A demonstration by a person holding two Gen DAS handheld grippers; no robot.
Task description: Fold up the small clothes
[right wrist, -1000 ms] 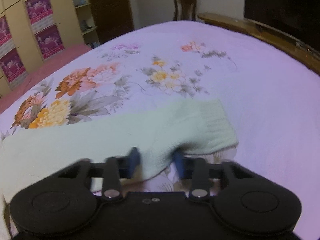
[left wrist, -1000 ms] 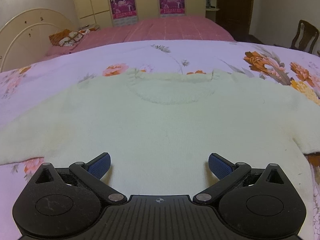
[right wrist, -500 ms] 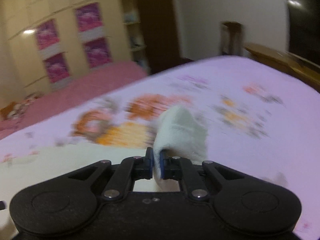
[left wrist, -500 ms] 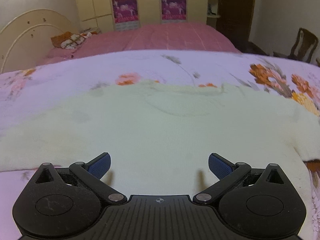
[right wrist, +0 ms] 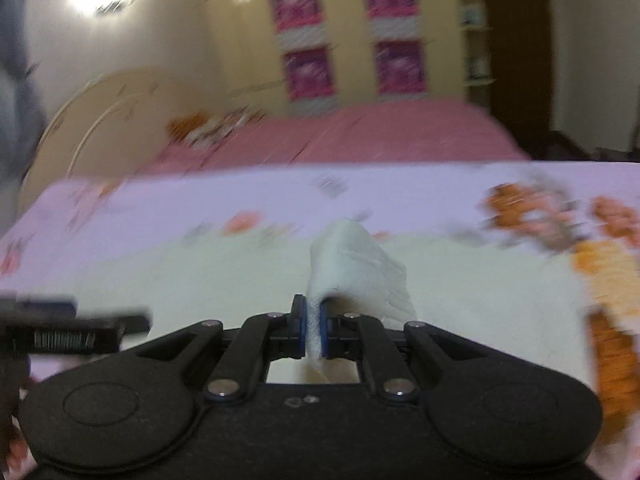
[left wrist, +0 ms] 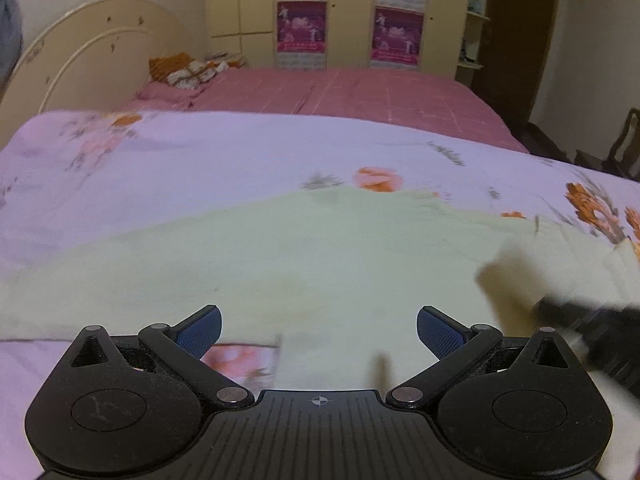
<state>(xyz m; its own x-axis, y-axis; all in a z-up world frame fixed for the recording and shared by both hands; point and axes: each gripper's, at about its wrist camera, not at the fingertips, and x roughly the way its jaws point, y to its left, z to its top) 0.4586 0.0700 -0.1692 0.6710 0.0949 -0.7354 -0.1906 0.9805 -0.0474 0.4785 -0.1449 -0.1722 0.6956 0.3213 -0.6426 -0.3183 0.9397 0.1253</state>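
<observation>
Two grippers work one pale sweater lying flat on the floral bedspread: left gripper hovers wide open and empty, right gripper is pinched tight on its sleeve. A second ago that sleeve lay flat; now it is lifted over the sweater's body.

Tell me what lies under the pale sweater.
The sweater lies spread on a floral bedsheet, which shows around its edges. Whatever sits under its middle is covered. The right tongs lift one pinched sleeve.
</observation>
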